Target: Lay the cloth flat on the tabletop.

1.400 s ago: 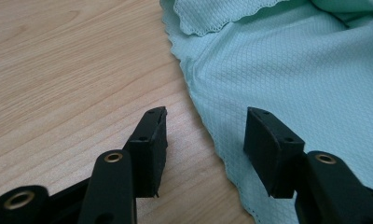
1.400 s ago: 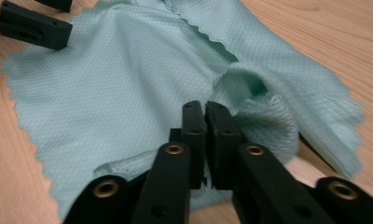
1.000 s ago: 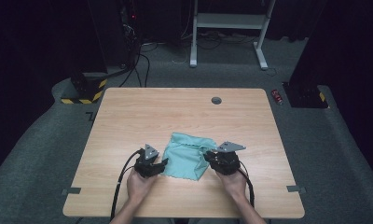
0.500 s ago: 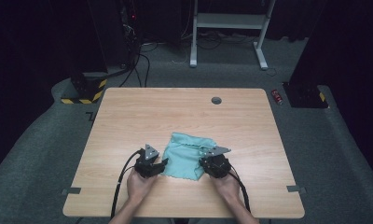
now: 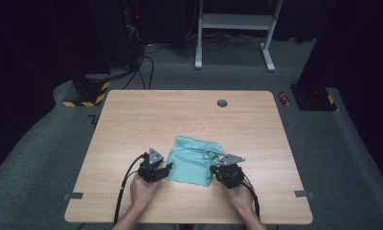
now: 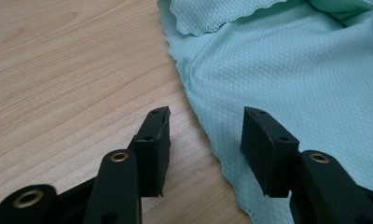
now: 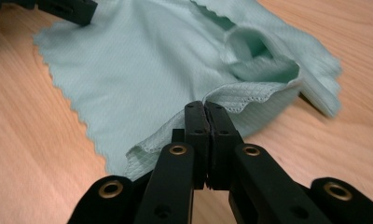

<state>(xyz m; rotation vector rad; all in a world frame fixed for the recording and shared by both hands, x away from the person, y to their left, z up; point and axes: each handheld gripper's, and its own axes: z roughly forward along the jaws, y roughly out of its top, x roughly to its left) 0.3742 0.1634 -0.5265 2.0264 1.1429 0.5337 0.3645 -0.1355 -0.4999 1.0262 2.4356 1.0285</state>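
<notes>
Right gripper [image 7: 206, 112] shifted since a second ago: jaws just closing, now pinched tight on the cloth's [image 5: 194, 158] right edge, a ruffle of hem bunched at the tips. Left gripper [image 6: 205, 130] unmoved, jaws apart, straddling the cloth's left hem without pressing, one pad over bare table [image 5: 132, 115]. Probably means one side secured, the other yet to be caught before any lift or fold. Mint-green, diamond-weave, scalloped at the hem; rumpled, partly folded over itself; lying near the table's front edge, about mid-width, between both grippers.
</notes>
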